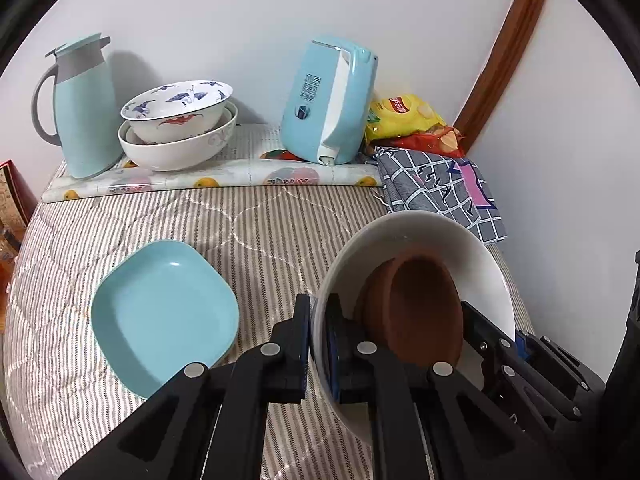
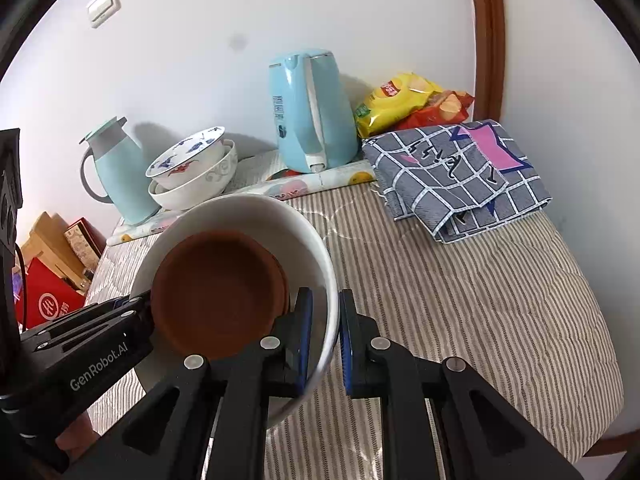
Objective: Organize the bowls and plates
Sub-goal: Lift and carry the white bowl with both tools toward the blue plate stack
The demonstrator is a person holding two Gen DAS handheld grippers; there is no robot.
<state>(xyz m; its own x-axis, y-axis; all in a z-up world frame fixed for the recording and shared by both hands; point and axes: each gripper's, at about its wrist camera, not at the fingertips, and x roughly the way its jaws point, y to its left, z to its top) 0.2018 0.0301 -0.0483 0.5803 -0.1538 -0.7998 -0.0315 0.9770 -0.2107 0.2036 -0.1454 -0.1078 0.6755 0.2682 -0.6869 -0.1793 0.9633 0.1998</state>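
White bowl with brown dish inside, lifted above bed: left hand-held gripper and right hand-held gripper each pinch opposite rim. I'd keep level, carry toward stacked bowls.

A pale blue thermos jug stands at the back left against the white wall, on a fruit-print mat. A light blue electric kettle stands on the same mat. Beside it lie a yellow snack bag and a folded grey checked cloth. Striped quilted fabric covers the surface.
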